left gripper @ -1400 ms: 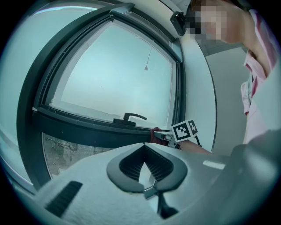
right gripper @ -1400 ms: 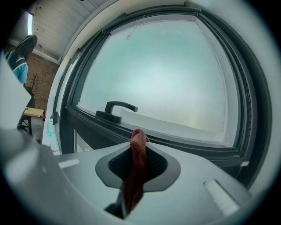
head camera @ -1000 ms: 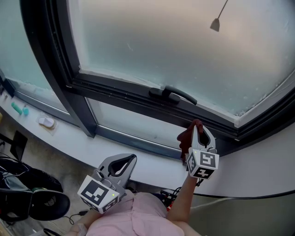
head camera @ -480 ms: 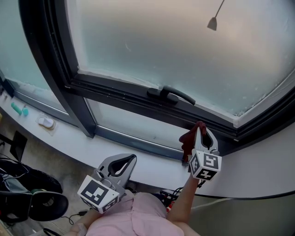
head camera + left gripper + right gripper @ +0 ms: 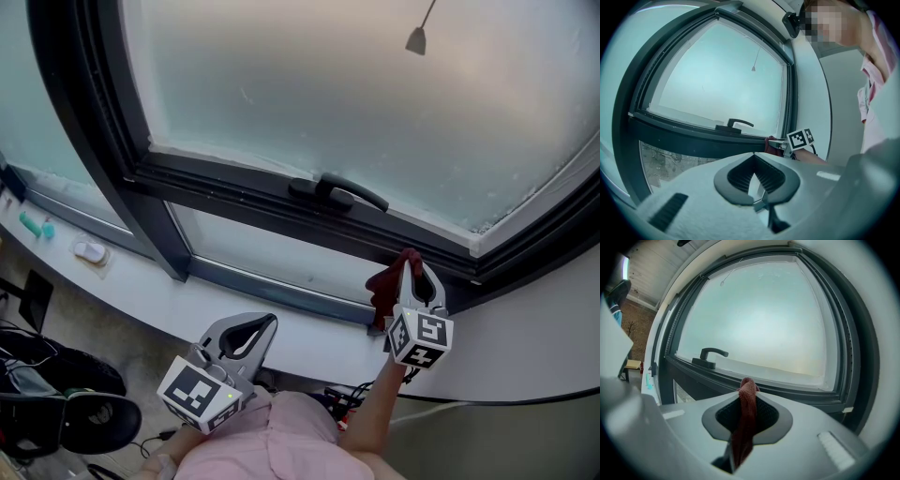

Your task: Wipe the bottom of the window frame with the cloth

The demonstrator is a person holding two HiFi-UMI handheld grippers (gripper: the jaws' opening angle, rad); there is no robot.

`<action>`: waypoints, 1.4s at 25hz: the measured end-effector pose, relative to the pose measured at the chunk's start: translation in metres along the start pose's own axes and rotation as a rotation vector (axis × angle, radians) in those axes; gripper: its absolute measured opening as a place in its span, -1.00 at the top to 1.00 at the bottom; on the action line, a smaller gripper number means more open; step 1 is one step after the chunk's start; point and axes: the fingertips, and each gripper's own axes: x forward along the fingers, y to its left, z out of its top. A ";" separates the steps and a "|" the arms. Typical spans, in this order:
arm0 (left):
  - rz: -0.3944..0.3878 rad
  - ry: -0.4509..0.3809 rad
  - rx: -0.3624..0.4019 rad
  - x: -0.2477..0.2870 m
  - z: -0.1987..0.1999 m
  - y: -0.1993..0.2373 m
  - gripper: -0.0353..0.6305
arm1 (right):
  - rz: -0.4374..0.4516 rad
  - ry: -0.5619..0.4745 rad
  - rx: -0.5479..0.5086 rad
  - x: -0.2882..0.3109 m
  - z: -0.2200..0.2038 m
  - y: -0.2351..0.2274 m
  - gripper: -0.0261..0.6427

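Observation:
A dark red cloth (image 5: 387, 281) is pinched in my right gripper (image 5: 409, 260), whose tips sit against the dark bottom rail of the window frame (image 5: 244, 192) near its right end. In the right gripper view the cloth (image 5: 746, 418) runs up between the shut jaws and pokes out at the tips, with the frame rail (image 5: 787, 390) just beyond. My left gripper (image 5: 261, 324) is low at the front, shut with nothing in it, away from the frame. From the left gripper view the right gripper (image 5: 783, 146) and the cloth (image 5: 769, 144) show at the frame's right end.
A black window handle (image 5: 336, 192) lies on the bottom rail, left of the cloth. The white sill (image 5: 169, 295) runs below, with a small white object (image 5: 91, 250) and a teal one (image 5: 36, 225) at its left. Black bags (image 5: 56, 394) lie on the floor at lower left.
The right gripper with the cloth has slid a little to the right along the bottom rail. The left gripper has stayed put.

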 end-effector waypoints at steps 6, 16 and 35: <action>-0.020 0.006 0.001 0.007 0.000 -0.005 0.90 | -0.021 0.004 0.009 -0.003 -0.003 -0.011 0.78; -0.029 0.008 0.000 0.013 0.002 -0.006 0.90 | -0.056 0.019 0.020 -0.008 -0.007 -0.028 0.78; -0.032 0.003 -0.004 0.017 0.002 -0.006 0.90 | -0.174 0.042 0.049 -0.021 -0.017 -0.075 0.78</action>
